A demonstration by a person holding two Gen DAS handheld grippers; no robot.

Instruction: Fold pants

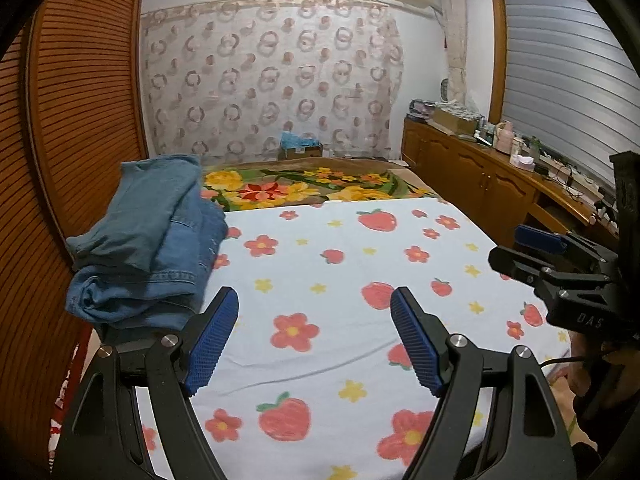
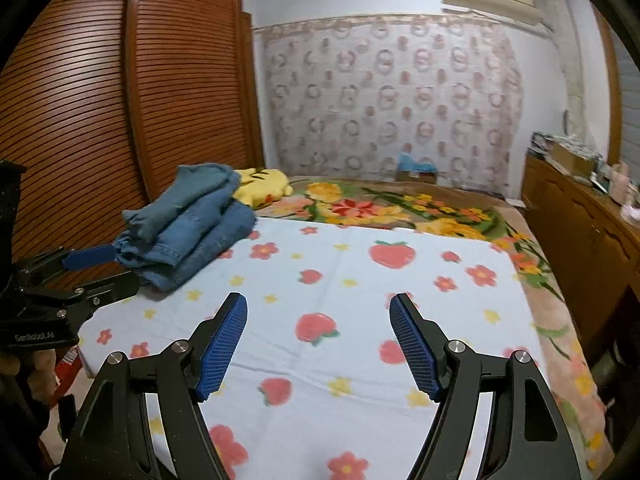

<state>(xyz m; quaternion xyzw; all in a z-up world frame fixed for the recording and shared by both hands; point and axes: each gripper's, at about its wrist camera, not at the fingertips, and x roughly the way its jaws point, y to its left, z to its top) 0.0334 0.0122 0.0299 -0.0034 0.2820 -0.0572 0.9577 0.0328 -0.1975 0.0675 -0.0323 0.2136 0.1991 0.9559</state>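
Blue denim pants (image 1: 148, 240) lie folded in a thick stack at the left edge of the bed; they also show in the right wrist view (image 2: 188, 224). My left gripper (image 1: 314, 300) is open and empty, hovering above the strawberry-print sheet (image 1: 340, 264), just right of the stack. My right gripper (image 2: 318, 304) is open and empty above the same sheet (image 2: 352, 280). The right gripper shows at the right edge of the left wrist view (image 1: 552, 256). The left gripper shows at the left edge of the right wrist view (image 2: 80, 264), its blue pad close to the pants.
A wooden louvred wardrobe (image 1: 68, 128) stands close along the bed's left side. A floral blanket (image 1: 304, 186) covers the far half of the bed. A yellow plush (image 2: 264, 188) lies behind the pants. A cluttered wooden cabinet (image 1: 492, 176) runs along the right.
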